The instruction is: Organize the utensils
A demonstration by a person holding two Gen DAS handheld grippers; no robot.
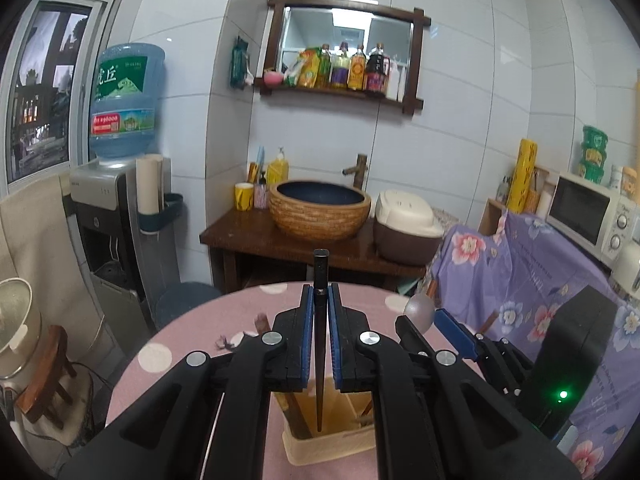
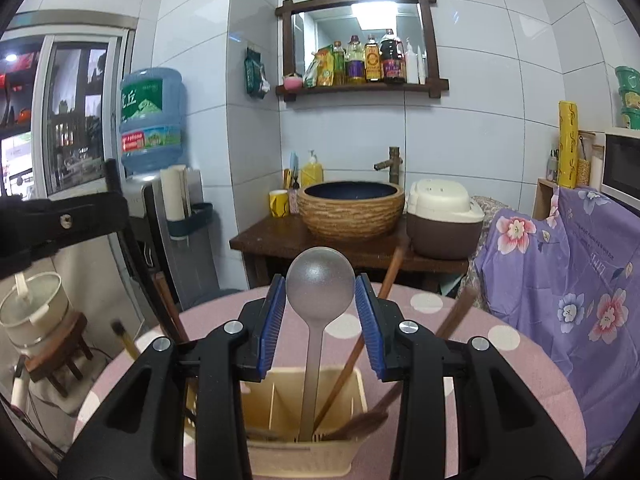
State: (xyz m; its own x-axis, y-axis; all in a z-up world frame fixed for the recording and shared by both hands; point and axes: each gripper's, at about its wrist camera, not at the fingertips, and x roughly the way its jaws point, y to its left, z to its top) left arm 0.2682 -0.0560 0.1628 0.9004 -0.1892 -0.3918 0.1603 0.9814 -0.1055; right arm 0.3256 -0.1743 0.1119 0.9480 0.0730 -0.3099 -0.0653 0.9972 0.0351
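While my left claw [image 1: 320, 300] is clamped tight on a dark chopstick [image 1: 320, 344], the stick stands nearly upright between the blue pads [image 1: 307, 336], its thin tip down inside the cream utensil holder [image 1: 332, 450] and its square end poking up past the fingertips. My right claw [image 2: 320, 292] is parted about a third of the way, and the grey spoon [image 2: 320, 284] sits between its blue pads, bowl uppermost; the bowl fills the gap from side to side, though I cannot tell for certain that the pads press on it. The spoon's long handle runs straight down into a middle compartment of the holder. Brown wooden chopsticks [image 2: 348, 364] lean out of the holder to the right of the spoon, and more lie slanted in its right compartment. The holder stands on the round worktop [image 2: 500, 380], on its pink cloth with white dots, towards the near edge below both claws. In the left view my right claw shows just to the right, level with the left one, with the spoon's bowl at its tip.
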